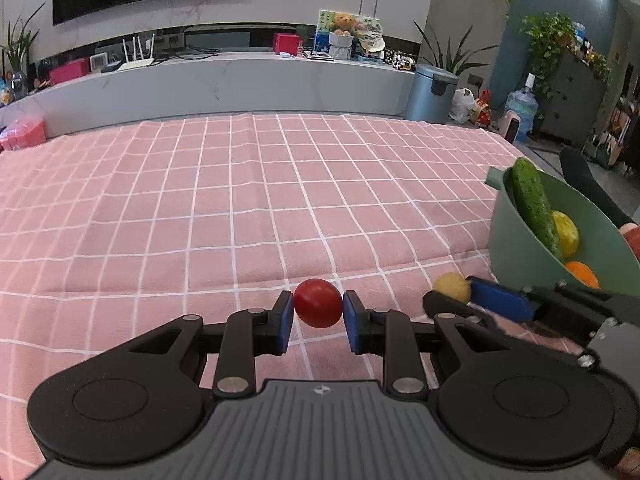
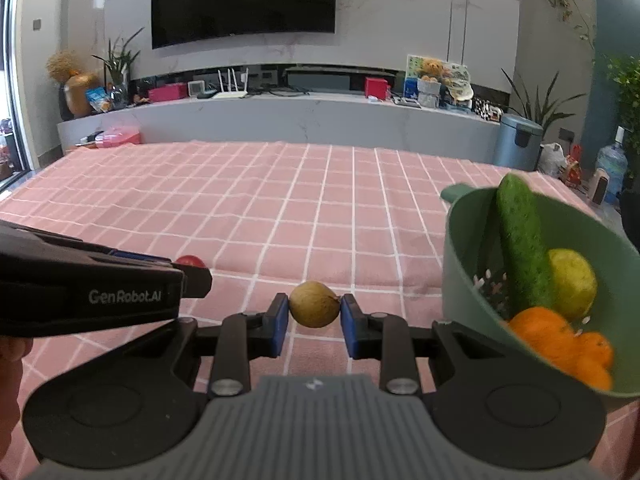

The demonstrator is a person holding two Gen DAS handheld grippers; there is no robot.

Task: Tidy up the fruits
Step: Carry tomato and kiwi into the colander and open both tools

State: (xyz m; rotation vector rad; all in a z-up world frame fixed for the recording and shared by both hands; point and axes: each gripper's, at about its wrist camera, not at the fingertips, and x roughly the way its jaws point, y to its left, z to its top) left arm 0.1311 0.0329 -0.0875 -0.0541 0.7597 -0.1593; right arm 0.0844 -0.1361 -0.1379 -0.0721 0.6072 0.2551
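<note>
Reads "GenRobot.AI" in pale letters along the black side of the left tool [image 2: 192, 276]. No other legible text anywhere.

Pink cloth [image 1: 240, 200] showing white grid lines. Red tomato [image 1: 318, 303], tan-yellow round fruit [image 2: 314, 304]. Green bowl [image 2: 460, 280] holding dark green cucumber [image 2: 520, 240], yellow lemon [image 2: 572, 284], orange fruits [image 2: 544, 332]. Gripper pads [image 1: 285, 320] showing blue, bodies black.

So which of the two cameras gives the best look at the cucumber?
The right wrist view: the cucumber stands almost whole inside the green bowl. In the left wrist view it sits at the picture's edge, its lower end hidden by the bowl's wall.
</note>
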